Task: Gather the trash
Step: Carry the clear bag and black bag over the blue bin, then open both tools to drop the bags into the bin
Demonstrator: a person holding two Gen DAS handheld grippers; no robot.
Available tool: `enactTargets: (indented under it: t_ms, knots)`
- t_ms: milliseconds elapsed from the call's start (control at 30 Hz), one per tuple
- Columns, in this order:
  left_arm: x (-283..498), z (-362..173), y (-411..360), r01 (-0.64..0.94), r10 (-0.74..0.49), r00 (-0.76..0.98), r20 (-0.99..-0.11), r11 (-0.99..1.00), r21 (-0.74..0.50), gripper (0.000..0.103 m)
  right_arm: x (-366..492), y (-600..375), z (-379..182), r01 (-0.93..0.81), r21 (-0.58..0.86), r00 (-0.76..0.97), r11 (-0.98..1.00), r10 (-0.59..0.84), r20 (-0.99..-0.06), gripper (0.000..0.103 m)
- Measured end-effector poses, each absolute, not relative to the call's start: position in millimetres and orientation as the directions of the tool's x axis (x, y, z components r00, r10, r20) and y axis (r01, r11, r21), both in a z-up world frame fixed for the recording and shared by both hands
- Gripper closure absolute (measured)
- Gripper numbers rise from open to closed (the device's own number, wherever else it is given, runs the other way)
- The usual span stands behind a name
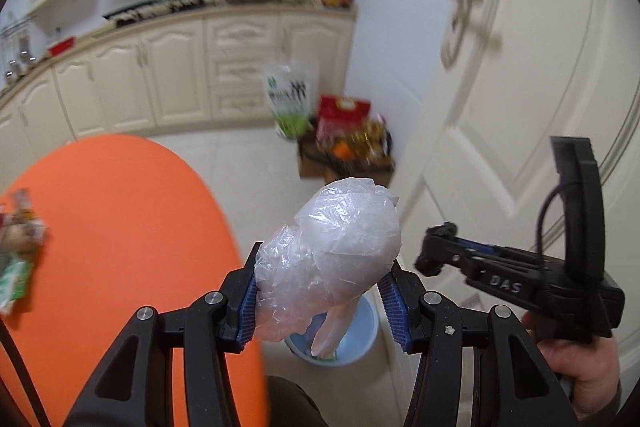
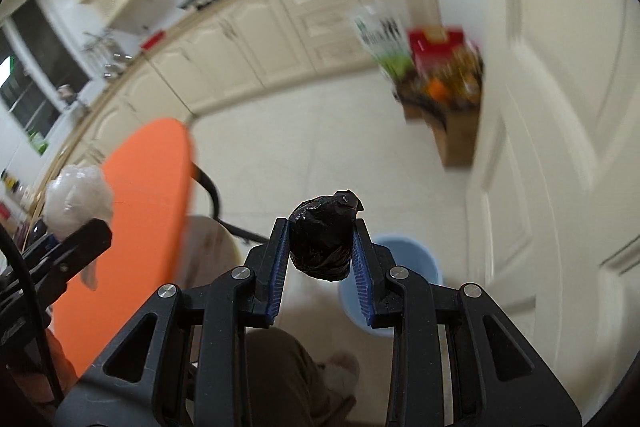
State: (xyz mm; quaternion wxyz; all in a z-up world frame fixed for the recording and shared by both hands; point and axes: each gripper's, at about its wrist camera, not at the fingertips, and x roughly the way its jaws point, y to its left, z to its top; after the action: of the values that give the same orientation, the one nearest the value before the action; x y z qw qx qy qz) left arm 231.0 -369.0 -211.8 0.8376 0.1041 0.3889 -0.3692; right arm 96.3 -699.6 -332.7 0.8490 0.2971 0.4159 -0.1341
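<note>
The left gripper (image 1: 324,291) squeezes a crumpled clear plastic bag (image 1: 332,259) between its blue pads, above a light blue bin (image 1: 360,339) on the floor beside the orange table (image 1: 120,227). The right gripper (image 2: 320,247) clamps a small black bag ball (image 2: 322,237). Only the left view shows wrappers (image 1: 18,247) on the table (blurred, perhaps snack packets); only the right view shows the bin (image 2: 404,251) beyond the black ball.

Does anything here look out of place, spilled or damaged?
Nothing looks spilled or damaged. Some wrappers lie loose at the orange table's edge, uncollected. The left tool holds a clear plastic wad, the right tool a black plastic wad, above the blue bin.
</note>
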Motion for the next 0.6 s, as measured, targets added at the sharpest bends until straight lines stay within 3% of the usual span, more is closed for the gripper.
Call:
enactTargets:
  t_ms: [267,600]
  knots:
    - [268,-272,-424,0.731,-0.442,0.314,-0.84,0.678,-0.083,0.054,93,-741,-413,0.564,0.443,0.542,0.696,0.093,-0.835,0.075]
    - [306,-303,-518,0.741,-0.361,0.272,-0.892,0.67,-0.045,0.053,102,-759,-449,0.594,0.45,0.507,0.667,0.125,-0.853,0.074]
